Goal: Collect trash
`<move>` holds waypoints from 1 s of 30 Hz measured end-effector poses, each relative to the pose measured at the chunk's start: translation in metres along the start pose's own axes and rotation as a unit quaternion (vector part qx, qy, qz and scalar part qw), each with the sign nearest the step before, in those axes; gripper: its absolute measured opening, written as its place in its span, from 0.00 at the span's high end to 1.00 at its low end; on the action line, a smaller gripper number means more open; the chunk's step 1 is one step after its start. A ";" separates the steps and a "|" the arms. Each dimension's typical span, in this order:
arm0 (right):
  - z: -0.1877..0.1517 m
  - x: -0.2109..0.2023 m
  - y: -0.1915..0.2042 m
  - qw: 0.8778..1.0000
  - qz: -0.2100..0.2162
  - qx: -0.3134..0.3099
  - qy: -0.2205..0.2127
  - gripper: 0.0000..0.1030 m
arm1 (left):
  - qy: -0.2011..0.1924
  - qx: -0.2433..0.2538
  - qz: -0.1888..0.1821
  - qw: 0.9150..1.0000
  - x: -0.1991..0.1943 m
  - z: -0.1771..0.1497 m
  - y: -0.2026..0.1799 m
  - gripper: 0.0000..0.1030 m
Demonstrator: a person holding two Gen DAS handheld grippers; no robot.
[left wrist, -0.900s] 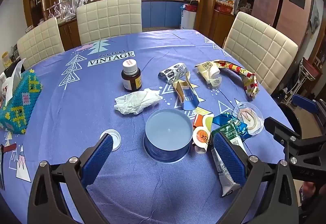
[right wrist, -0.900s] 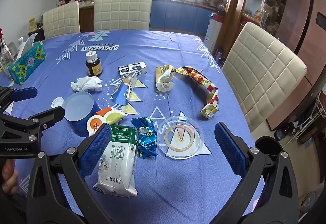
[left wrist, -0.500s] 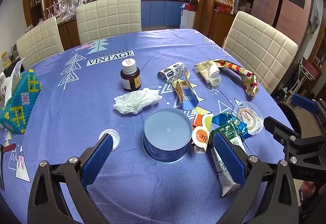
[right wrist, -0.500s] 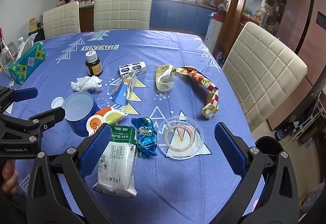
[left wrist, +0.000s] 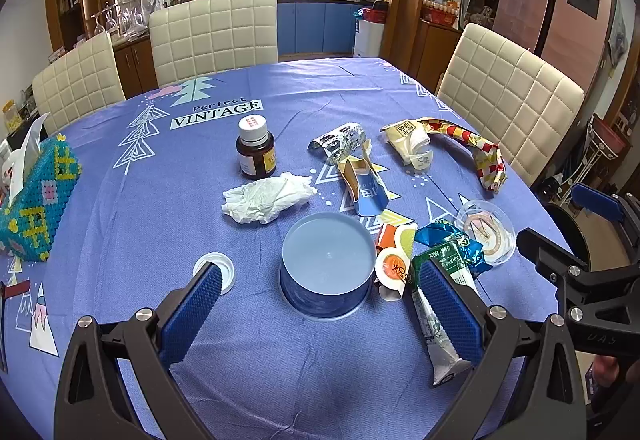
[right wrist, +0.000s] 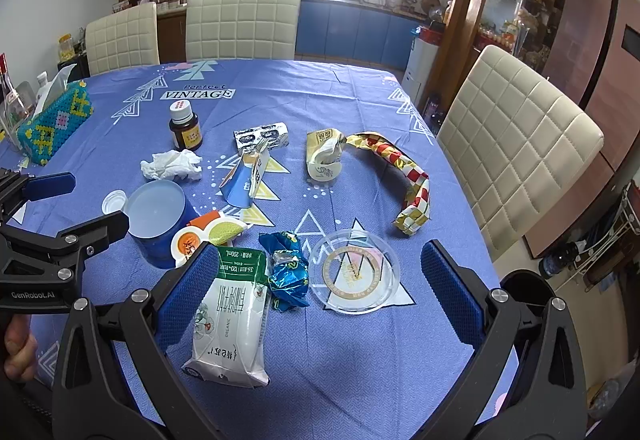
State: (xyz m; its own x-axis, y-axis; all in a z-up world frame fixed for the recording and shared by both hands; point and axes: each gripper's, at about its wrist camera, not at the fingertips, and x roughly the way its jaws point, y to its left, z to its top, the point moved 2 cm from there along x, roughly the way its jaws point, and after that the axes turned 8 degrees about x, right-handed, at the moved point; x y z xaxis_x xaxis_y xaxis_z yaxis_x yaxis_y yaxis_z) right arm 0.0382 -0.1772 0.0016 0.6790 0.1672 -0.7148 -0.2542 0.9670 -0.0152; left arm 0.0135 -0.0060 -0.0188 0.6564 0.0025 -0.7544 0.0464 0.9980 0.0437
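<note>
- The worktop (left wrist: 280,380) is a round dining table under a blue cloth printed with "Perfect VINTAGE", with three cream quilted chairs (left wrist: 214,34) around its far side.
- The left gripper (left wrist: 320,314) hangs tilted down over the near edge, its jaws spread wide and released, with nothing between the pads; the blue round tub (left wrist: 326,268) sits just beyond them.
- The right gripper (right wrist: 320,294) is likewise tilted down with jaws fully apart and empty, above a white-and-green 200 mL milk pouch (right wrist: 232,314), a crumpled blue foil wrapper (right wrist: 288,272) and a clear plastic lid (right wrist: 354,276).
- A beaded tissue box (left wrist: 34,200) stands at the left edge of the cloth.
- The trash is strewn across the middle and right: a red-and-gold checked wrapper (right wrist: 400,176), a crushed cream carton (right wrist: 324,156), a flattened blue carton (left wrist: 364,186), a black-and-white printed box (right wrist: 260,134) and a crumpled white tissue (left wrist: 268,198).
- A brown bottle with a white cap (left wrist: 255,152) stands upright behind the tissue.
- An orange-and-green sachet (left wrist: 394,254) touches the tub's right side.
- A small white cap (left wrist: 214,268) lies left of the tub.
</note>
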 end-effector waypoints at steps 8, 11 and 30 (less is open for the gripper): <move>0.002 0.002 0.004 1.000 0.003 -0.003 0.000 0.03 | 0.001 -0.004 -0.001 1.000 -0.003 -0.001 0.004 0.06; -0.001 0.001 0.003 1.000 0.004 -0.004 0.000 0.03 | 0.002 -0.005 -0.001 1.000 -0.003 -0.002 0.006 0.06; -0.005 0.003 0.003 1.000 0.004 0.000 0.002 0.03 | 0.003 -0.003 -0.001 1.000 -0.004 -0.002 0.006 0.06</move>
State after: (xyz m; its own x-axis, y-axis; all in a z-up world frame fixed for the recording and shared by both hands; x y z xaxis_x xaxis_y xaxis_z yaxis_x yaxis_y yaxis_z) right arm 0.0360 -0.1746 -0.0046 0.6750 0.1737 -0.7171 -0.2592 0.9658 -0.0101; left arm 0.0096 0.0005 -0.0174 0.6510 0.0000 -0.7591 0.0439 0.9983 0.0376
